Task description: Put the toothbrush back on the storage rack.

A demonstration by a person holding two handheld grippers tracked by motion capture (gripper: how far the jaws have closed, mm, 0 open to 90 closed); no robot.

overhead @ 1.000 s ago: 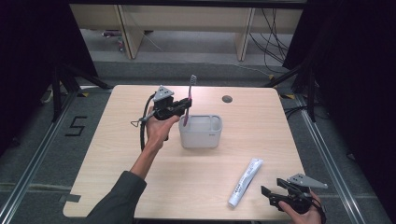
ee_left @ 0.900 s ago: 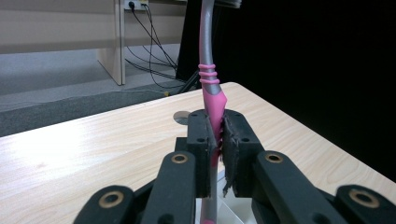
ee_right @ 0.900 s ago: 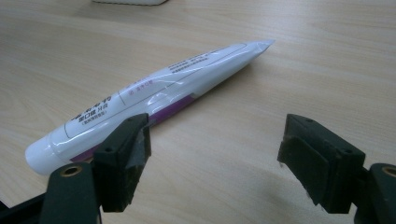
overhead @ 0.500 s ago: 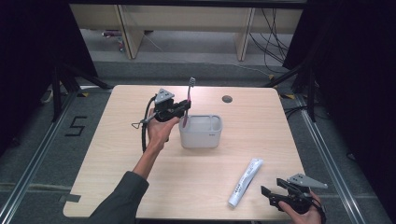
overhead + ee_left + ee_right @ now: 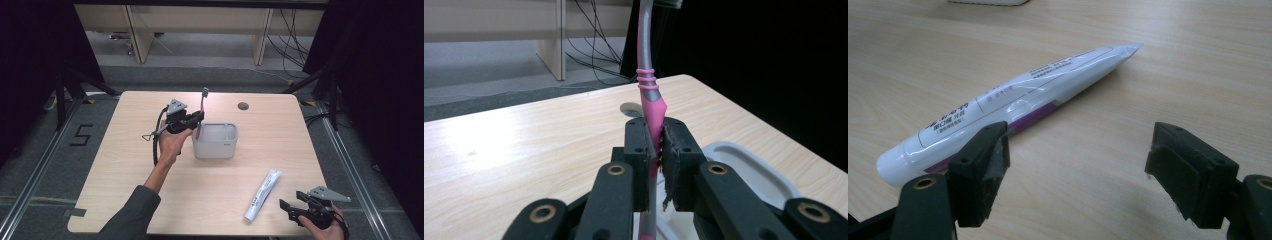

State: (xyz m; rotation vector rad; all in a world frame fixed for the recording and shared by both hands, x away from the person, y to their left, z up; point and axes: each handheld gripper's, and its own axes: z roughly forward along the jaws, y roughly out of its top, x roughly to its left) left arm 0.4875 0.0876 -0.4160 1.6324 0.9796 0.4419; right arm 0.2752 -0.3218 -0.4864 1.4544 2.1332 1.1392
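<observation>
Wooden tabletop (image 5: 125,165): left gripper (image 5: 192,120), jaws clamping toothbrush (image 5: 202,107), now nearer holder (image 5: 215,141); right gripper (image 5: 295,209) gaping by toothpaste (image 5: 262,195).

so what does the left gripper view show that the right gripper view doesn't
The left gripper view has the left gripper shut on a toothbrush held upright, with the rim of a white holder below and right of the jaws. The right gripper view has the right gripper open, jaws wide apart, with a toothpaste tube lying flat beyond its left jaw, not between the jaws. Both share the wooden table.
</observation>
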